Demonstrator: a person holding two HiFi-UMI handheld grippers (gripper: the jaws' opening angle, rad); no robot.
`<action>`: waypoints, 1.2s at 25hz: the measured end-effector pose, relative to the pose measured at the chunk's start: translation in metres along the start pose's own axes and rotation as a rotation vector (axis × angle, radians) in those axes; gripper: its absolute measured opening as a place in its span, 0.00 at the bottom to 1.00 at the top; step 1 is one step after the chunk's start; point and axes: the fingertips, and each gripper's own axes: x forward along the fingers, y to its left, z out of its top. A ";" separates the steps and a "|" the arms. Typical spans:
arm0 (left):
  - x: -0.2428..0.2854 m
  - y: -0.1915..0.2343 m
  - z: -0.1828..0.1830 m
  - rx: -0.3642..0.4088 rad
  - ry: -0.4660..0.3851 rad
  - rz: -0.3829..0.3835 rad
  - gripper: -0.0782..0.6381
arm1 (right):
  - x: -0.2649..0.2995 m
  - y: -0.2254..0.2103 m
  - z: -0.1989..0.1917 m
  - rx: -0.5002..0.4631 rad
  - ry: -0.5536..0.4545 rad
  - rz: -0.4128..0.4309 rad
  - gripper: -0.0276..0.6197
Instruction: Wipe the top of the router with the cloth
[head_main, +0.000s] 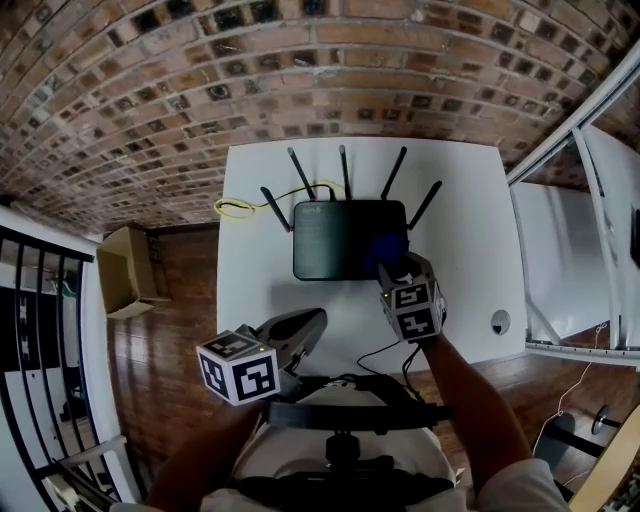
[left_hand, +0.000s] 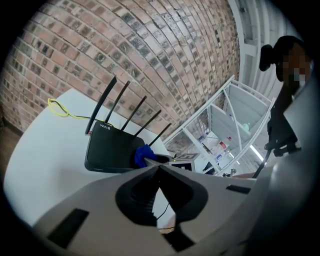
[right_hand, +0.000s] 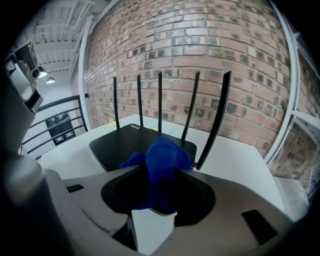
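Cloth: bunched blue cloth (right_hand: 162, 155) pinched in right gripper (right_hand: 160, 169), at the near-right corner of the flat black router (head_main: 340, 240).
Left gripper (left_hand: 159, 169): closed, empty.
Remaining: seemingly most of the top.

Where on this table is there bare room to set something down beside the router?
Bare tabletop lies left of the black five-antenna router, up to the white table's left edge, and right of it. Crowded: the thin yellow cable behind-left, and the router's front right corner, where the right hand-held gripper holds the blue cloth.

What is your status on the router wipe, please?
Right hand-held gripper shut on blue cloth, over router, right end. Left hand-held gripper shut, empty, short of router. Nothing in the way.
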 end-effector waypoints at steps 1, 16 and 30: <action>0.001 0.000 0.000 -0.002 0.001 0.002 0.13 | -0.001 -0.003 -0.001 0.000 -0.002 -0.003 0.32; 0.020 -0.008 -0.001 0.000 0.010 0.016 0.13 | -0.019 -0.065 -0.025 0.002 0.091 -0.133 0.25; 0.045 -0.037 -0.004 0.004 -0.011 0.000 0.13 | -0.103 -0.138 -0.053 0.225 -0.004 -0.221 0.25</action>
